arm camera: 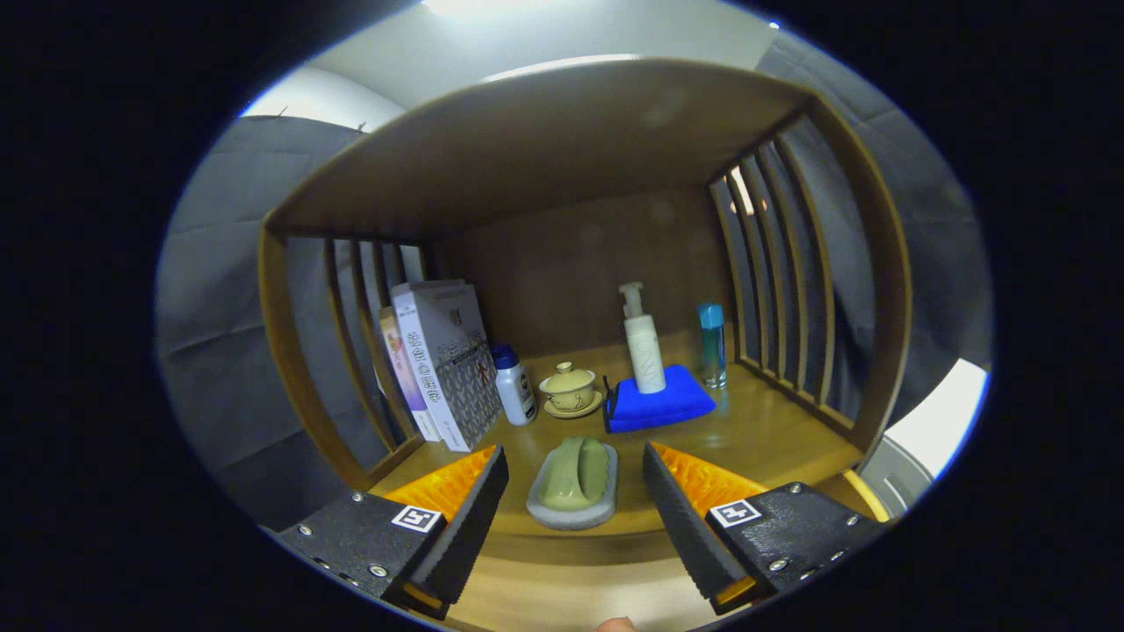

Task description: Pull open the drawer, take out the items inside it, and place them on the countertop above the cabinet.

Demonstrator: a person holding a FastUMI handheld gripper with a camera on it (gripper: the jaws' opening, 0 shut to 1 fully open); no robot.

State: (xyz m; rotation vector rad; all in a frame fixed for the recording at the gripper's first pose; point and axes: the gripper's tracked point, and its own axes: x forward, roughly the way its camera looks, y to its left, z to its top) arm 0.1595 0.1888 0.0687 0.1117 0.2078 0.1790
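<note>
My gripper (575, 474) is open, its two fingers spread wide and level with the wooden countertop (755, 430). Between the fingertips, resting on the countertop near its front edge, lies a green soap-like block on a grey oval dish (572, 478). Neither finger touches it. The drawer is hidden below the countertop's front edge.
Beyond the dish stand several books (443, 364), a small white bottle with a blue cap (514, 384), a lidded tea cup on a saucer (570, 389), a folded blue cloth (657, 401) with a white pump bottle (643, 342) on it, and a clear blue-capped bottle (712, 344). Slatted wooden sides flank the shelf.
</note>
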